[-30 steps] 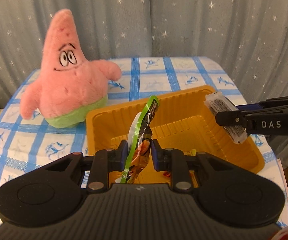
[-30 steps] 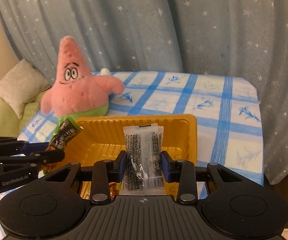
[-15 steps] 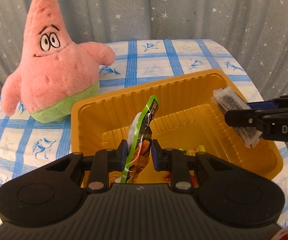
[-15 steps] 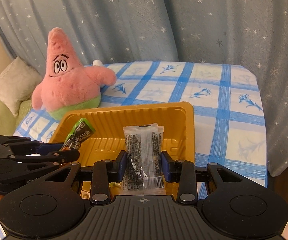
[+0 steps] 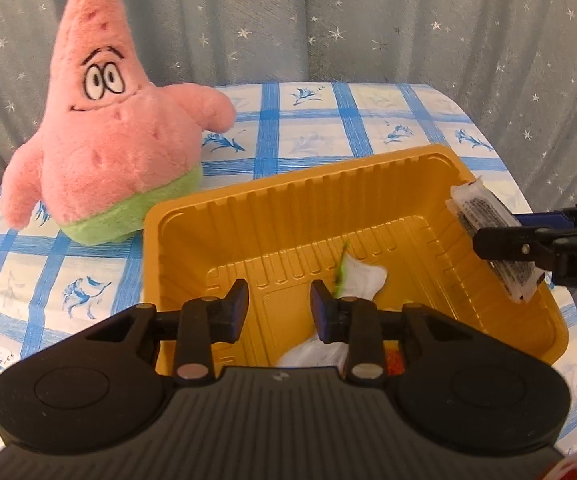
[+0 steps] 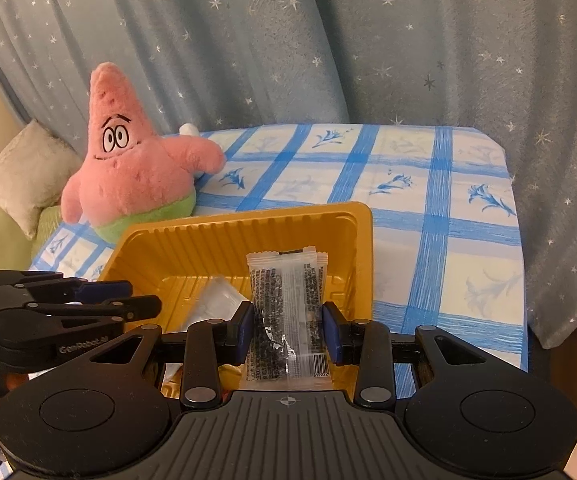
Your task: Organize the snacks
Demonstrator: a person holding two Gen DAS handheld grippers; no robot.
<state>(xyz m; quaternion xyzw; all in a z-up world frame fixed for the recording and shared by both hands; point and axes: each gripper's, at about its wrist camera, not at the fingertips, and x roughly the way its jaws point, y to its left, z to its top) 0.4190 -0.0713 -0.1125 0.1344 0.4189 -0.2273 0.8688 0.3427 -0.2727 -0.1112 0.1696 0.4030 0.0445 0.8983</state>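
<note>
My left gripper (image 5: 279, 305) is opening – the green-edged snack packet (image 5: 358, 280) it clamped a second ago now lies in the orange tray (image 5: 224, 216). My right gripper (image 6: 288, 322) stays clamped on the clear seed packet (image 6: 286, 312) above the tray – "GenRobot.AI" shows on the left gripper.

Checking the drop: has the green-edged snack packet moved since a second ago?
Yes. The green-edged snack packet has left the opening left gripper and fallen down into the yellow tray.
</note>
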